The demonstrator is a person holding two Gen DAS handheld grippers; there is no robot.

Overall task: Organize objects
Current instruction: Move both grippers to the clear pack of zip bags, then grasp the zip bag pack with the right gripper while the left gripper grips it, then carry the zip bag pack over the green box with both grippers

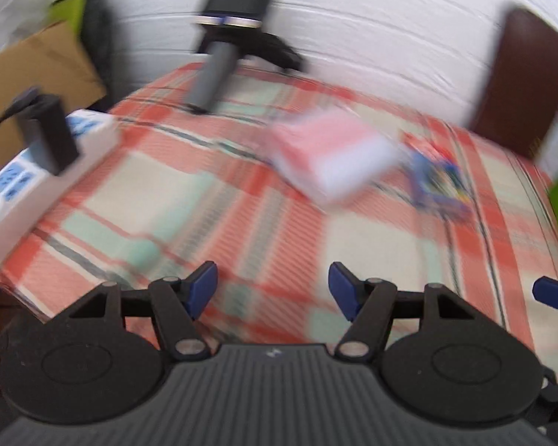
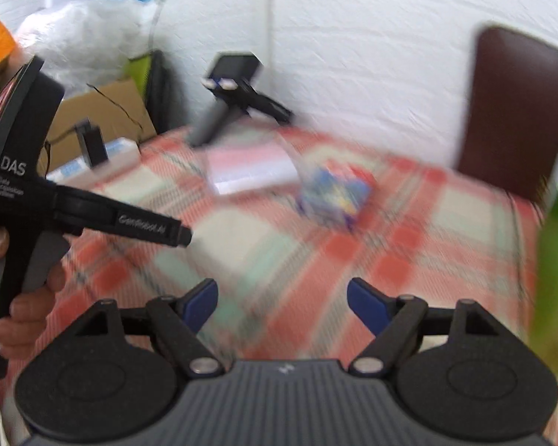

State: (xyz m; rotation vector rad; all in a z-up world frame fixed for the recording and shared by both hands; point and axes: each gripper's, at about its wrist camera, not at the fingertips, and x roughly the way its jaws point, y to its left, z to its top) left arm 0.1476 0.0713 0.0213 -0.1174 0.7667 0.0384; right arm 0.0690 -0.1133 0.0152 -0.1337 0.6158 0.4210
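A pink and white box point(image 1: 331, 154) lies on the plaid tablecloth point(image 1: 204, 200), far centre. A small blue colourful box point(image 1: 437, 180) lies just right of it. Both frames are blurred. My left gripper point(image 1: 273, 291) is open and empty, low over the cloth, well short of both boxes. In the right wrist view the pink and white box point(image 2: 251, 171) and the blue box point(image 2: 333, 195) lie ahead. My right gripper point(image 2: 282, 306) is open and empty above the cloth point(image 2: 390, 245). The left gripper's black body point(image 2: 22, 186) shows at left, held by a hand.
A white power strip point(image 1: 29, 182) with a black adapter plugged in sits at the left table edge. A black and grey device on a stand point(image 1: 223, 48) stands at the back. A brown chair back point(image 1: 520, 81) is at right, a cardboard box point(image 1: 29, 81) at left, a white wall behind.
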